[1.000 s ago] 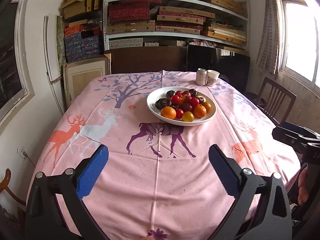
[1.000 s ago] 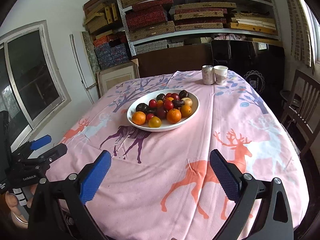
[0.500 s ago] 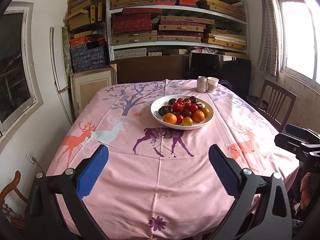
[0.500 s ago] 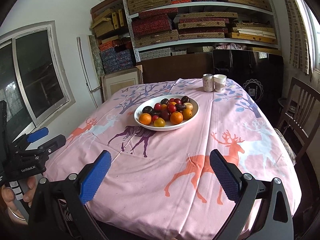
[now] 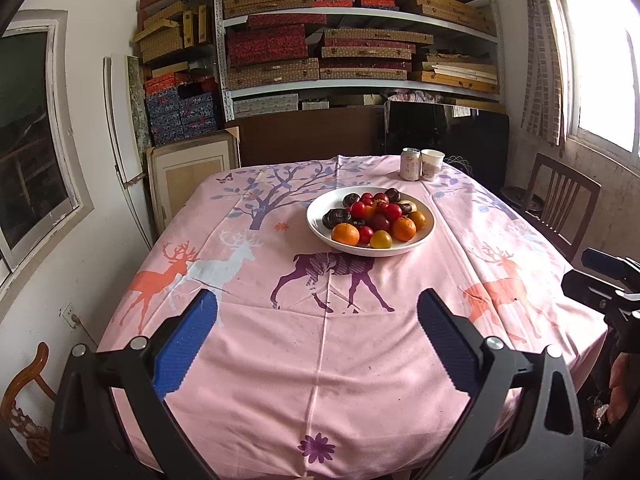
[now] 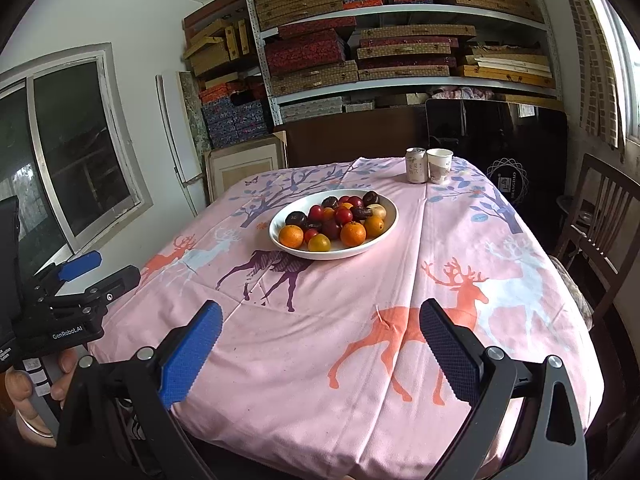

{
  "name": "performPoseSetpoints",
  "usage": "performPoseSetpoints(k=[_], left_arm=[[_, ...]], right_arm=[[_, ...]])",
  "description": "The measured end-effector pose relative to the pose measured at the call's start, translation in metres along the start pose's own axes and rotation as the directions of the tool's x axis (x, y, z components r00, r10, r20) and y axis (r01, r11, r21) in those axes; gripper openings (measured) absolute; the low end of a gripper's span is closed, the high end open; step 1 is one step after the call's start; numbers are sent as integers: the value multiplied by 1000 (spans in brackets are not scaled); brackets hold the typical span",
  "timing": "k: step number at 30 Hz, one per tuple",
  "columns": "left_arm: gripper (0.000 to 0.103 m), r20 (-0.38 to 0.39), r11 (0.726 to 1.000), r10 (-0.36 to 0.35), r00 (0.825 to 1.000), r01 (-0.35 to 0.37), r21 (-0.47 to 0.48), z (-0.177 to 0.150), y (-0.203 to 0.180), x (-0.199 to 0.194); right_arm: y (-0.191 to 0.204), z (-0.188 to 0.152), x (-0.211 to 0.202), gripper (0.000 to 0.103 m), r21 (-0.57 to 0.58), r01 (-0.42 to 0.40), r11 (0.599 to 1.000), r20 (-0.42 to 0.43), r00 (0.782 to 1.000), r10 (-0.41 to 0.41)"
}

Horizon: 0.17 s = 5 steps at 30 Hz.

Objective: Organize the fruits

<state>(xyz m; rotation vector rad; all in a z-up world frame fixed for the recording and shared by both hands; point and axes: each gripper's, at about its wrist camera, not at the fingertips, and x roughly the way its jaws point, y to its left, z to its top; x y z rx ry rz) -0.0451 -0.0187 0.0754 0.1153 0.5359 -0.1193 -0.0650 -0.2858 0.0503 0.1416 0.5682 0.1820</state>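
Left wrist view: tablecloth (image 5: 320, 360), white bowl (image 5: 320, 224) of fruit (image 5: 374, 220) at centre, left gripper (image 5: 316, 320) open and empty. Right wrist view only: left hand (image 6: 24, 396) holding its handle; right gripper (image 6: 320, 330) open and empty.

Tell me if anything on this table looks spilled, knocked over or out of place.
Nothing stands out. The fruit sits inside the white bowl, none loose on the pink tablecloth. The can and paper cup stand upright side by side at the far edge. Both tools, left and right, are open and empty.
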Motion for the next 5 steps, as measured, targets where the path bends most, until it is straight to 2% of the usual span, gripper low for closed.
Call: performPoseSetpoints(k=[5], left_arm=[[98,-11,1000,7,1000,-7,-14,1,4,7]], right_arm=[[-2,-2,3,99,10,4,1000,-8,1000,-4]])
